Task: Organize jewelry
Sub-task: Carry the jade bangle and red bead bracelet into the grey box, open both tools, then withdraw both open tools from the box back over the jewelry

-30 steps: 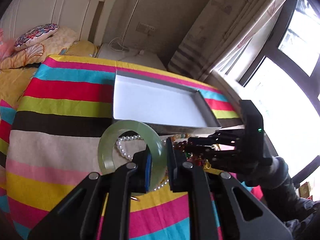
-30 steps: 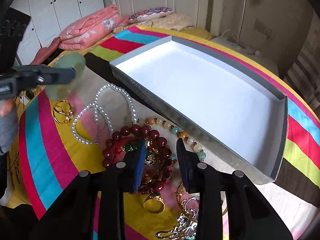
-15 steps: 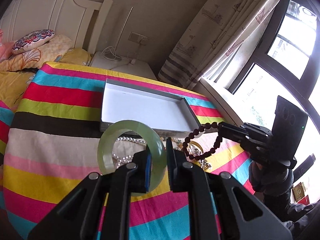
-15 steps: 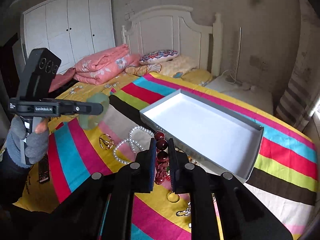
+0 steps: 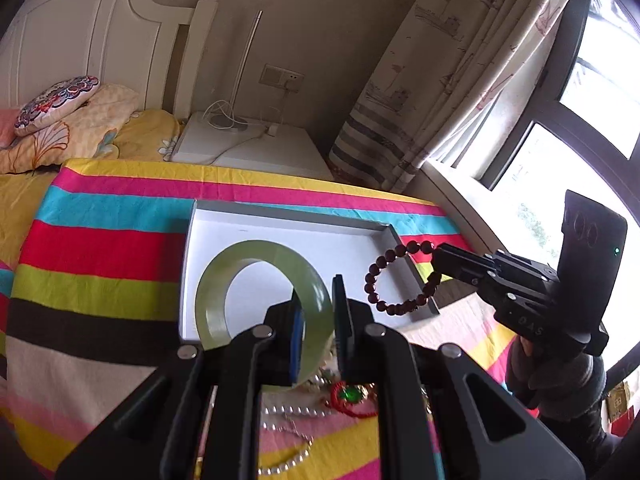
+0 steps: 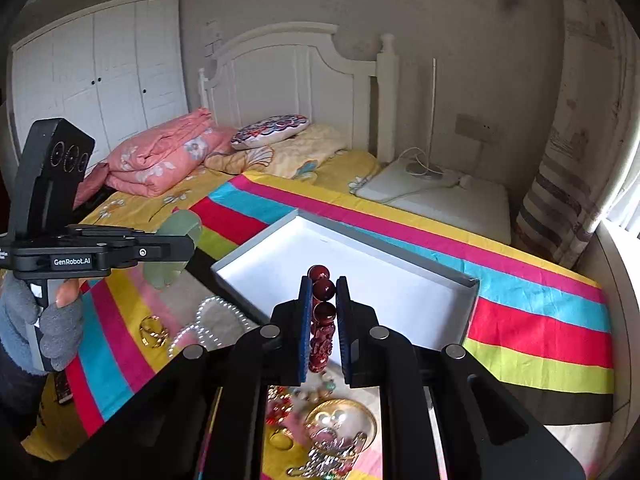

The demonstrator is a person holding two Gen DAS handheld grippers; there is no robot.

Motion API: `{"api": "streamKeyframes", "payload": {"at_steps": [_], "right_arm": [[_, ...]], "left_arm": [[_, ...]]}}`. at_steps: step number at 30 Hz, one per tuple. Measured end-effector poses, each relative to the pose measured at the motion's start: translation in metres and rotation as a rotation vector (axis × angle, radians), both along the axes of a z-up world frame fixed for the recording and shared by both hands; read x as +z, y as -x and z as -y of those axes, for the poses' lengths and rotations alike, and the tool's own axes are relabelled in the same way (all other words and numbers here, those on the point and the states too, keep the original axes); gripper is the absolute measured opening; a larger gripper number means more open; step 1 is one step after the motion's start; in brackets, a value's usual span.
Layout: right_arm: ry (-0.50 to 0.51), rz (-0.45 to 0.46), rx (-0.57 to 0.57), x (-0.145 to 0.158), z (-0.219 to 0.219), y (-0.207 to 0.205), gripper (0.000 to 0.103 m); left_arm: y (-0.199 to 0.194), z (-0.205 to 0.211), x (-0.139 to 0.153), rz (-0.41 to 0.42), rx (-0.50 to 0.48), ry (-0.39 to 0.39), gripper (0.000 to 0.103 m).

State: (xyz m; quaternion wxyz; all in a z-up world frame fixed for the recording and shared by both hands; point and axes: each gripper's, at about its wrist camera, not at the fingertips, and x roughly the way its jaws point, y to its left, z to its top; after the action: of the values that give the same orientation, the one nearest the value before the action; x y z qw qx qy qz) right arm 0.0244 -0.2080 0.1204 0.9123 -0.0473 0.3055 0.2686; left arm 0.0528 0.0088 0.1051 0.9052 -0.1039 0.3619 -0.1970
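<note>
My left gripper (image 5: 318, 312) is shut on a pale green jade bangle (image 5: 240, 264) and holds it above the near edge of the white open box (image 5: 344, 224). My right gripper (image 6: 323, 300) is shut on a dark red bead bracelet (image 6: 323, 320), lifted above the box (image 6: 464, 280). In the left wrist view the bracelet (image 5: 374, 284) hangs from the right gripper (image 5: 436, 258) over the box's right corner. In the right wrist view the bangle (image 6: 176, 236) shows in the left gripper (image 6: 192, 246), left of the box.
A pearl necklace (image 6: 208, 320), gold rings (image 6: 154, 334), a gold bangle (image 6: 340, 412) and other jewelry lie on the striped cloth (image 6: 540, 332) in front of the box. Pillows (image 6: 272, 132), a headboard and a white nightstand (image 6: 440, 196) stand behind. A window is at the right.
My right gripper closed on the red bead bracelet and lifted it off the pile, up over the box. My left gripper rose with the jade bangle toward the box.
</note>
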Motion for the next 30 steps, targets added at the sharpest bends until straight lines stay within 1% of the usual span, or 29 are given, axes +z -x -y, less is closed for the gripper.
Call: {"api": "streamKeyframes", "payload": {"at_steps": [2,4,6,7,9,11,13,17,18,19,20,21,22,23,25,26,27,28,30], "right_arm": [[-0.034,-0.037,-0.035,-0.010,0.004,-0.025,0.013],[-0.105,-0.094,-0.057,-0.021,0.008,-0.050,0.013],[-0.165,-0.159,-0.090,-0.034,0.017,-0.071,0.013],[-0.170,-0.186,-0.115,-0.042,0.020,-0.081,0.013],[-0.134,-0.214,-0.166,-0.057,0.024,-0.096,0.013],[-0.108,-0.237,-0.200,-0.069,0.029,-0.104,0.013],[-0.074,-0.235,-0.227,-0.075,0.034,-0.107,0.014],[-0.038,-0.236,-0.238,-0.081,0.039,-0.108,0.014],[-0.038,-0.233,-0.239,-0.082,0.042,-0.107,0.016],[-0.043,-0.235,-0.237,-0.081,0.043,-0.105,0.019],[-0.047,-0.238,-0.238,-0.081,0.044,-0.103,0.024],[-0.050,-0.236,-0.236,-0.079,0.046,-0.101,0.042],[-0.058,-0.220,-0.231,-0.076,0.047,-0.095,0.065],[-0.065,-0.199,-0.224,-0.072,0.048,-0.087,0.071],[-0.061,-0.155,-0.199,-0.063,0.049,-0.070,0.071],[-0.053,-0.136,-0.189,-0.059,0.050,-0.061,0.071],[-0.046,-0.119,-0.179,-0.055,0.051,-0.050,0.071],[-0.042,-0.103,-0.169,-0.053,0.053,-0.039,0.071],[-0.046,-0.093,-0.158,-0.052,0.058,-0.019,0.071]], "left_arm": [[-0.027,0.011,-0.007,-0.010,0.032,-0.073,0.013],[-0.052,0.018,-0.020,-0.036,0.065,-0.136,0.013],[-0.078,0.022,-0.037,-0.090,0.089,-0.154,0.013],[-0.087,0.024,-0.045,-0.118,0.094,-0.149,0.013],[-0.105,0.030,-0.061,-0.170,0.104,-0.156,0.013],[-0.113,0.038,-0.068,-0.180,0.108,-0.177,0.013],[-0.120,0.044,-0.071,-0.186,0.123,-0.195,0.013],[-0.129,0.047,-0.075,-0.228,0.132,-0.166,0.015],[-0.129,0.047,-0.075,-0.226,0.139,-0.160,0.018],[-0.129,0.046,-0.075,-0.226,0.153,-0.159,0.023],[-0.127,0.042,-0.073,-0.221,0.170,-0.150,0.044],[-0.123,0.037,-0.070,-0.204,0.186,-0.130,0.064],[-0.119,0.034,-0.066,-0.186,0.198,-0.114,0.068],[-0.114,0.030,-0.062,-0.174,0.204,-0.106,0.068],[-0.100,0.024,-0.052,-0.142,0.213,-0.107,0.068],[-0.089,0.021,-0.045,-0.113,0.226,-0.120,0.072],[-0.075,0.017,-0.038,-0.078,0.241,-0.139,0.078],[-0.063,0.013,-0.033,-0.050,0.251,-0.152,0.081],[-0.033,0.004,-0.025,0.002,0.284,-0.162,0.091]]}}
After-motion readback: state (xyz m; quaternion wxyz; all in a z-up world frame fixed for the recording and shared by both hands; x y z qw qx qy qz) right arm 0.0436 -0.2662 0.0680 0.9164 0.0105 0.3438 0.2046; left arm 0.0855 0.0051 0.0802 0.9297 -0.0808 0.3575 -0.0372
